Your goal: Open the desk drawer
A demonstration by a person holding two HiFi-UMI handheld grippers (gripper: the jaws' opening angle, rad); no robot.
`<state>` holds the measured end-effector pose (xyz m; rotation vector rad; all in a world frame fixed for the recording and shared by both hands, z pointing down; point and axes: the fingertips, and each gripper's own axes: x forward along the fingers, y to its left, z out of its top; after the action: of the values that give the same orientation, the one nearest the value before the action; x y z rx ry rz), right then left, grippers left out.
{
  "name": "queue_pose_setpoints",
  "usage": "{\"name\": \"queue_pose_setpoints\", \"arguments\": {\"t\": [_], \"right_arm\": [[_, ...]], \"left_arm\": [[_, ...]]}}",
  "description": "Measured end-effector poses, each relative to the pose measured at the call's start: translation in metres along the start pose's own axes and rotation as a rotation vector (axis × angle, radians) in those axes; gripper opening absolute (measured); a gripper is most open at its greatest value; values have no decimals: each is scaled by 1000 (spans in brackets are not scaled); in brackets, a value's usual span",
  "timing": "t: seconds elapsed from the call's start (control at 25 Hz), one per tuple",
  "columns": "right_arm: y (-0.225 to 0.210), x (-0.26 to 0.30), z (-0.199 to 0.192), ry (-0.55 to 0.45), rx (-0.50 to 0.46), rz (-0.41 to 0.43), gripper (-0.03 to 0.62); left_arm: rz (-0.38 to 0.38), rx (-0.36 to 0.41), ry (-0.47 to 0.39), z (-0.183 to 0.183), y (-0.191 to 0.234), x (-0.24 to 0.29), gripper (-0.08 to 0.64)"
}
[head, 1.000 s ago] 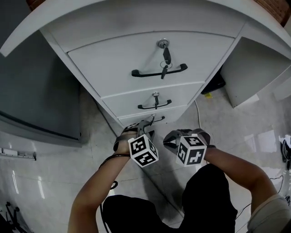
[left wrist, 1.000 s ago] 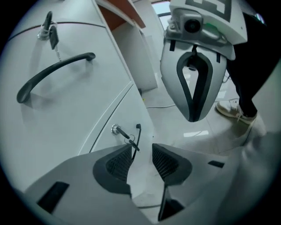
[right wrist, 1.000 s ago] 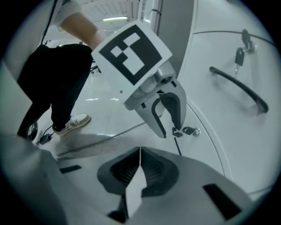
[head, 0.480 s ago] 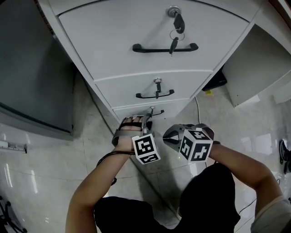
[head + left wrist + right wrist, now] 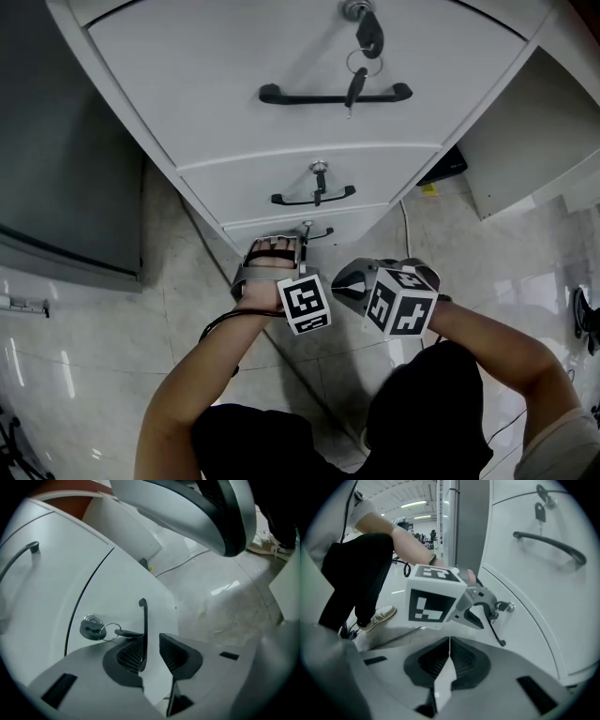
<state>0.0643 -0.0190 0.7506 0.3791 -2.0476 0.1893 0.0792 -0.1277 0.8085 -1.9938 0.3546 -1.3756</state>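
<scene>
left gripper [image 5: 150, 649] ribbed pads [image 5: 130, 654] are closing around thin black bar handle [image 5: 143, 620], one touching it, not clamping. handle is sitting near top edge of lowest drawer [image 5: 126, 583], smooth white curved front. round metal lock [image 5: 91, 626] beside. right gripper [image 5: 449, 660] jaws are pressing together, empty. handle's lower end is hiding behind pad.

- Bright, even overhead light; glare streaks on glossy pale tiled floor [image 5: 225, 588] up-right of left gripper [image 5: 151, 651].
- Gripper views: fisheye bend, dark corners, near jaws soft.

Glossy pale tiled floor [image 5: 84, 328]; dark grey panel [image 5: 56, 141] at left.
</scene>
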Motion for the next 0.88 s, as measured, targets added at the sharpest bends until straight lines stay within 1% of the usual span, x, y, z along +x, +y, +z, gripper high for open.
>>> {"name": "queue_pose_setpoints", "arguments": {"t": [0.08, 0.16, 0.28, 0.44, 0.52, 0.6, 0.88], "right_arm": [[0, 0, 1, -6, 8, 5, 17], [0, 0, 1, -8, 16, 8, 17], [1, 0, 1, -8, 20, 11, 17], [1, -1, 1, -11, 30, 8, 17], [1, -2, 1, -12, 34, 8, 17], [2, -3, 1, -12, 36, 9, 17], [4, -6, 3, -27, 36, 8, 17]], "left_arm": [[20, 16, 0, 1, 5, 1, 72], [16, 18, -1, 1, 7, 2, 34], [0, 23, -2, 2, 8, 2, 25], [46, 36, -39, 3, 9, 1, 21], [57, 46, -55, 3, 8, 0, 21], [62, 62, -54, 3, 7, -1, 20], [39, 88, -46, 5, 3, -5, 17]]}}
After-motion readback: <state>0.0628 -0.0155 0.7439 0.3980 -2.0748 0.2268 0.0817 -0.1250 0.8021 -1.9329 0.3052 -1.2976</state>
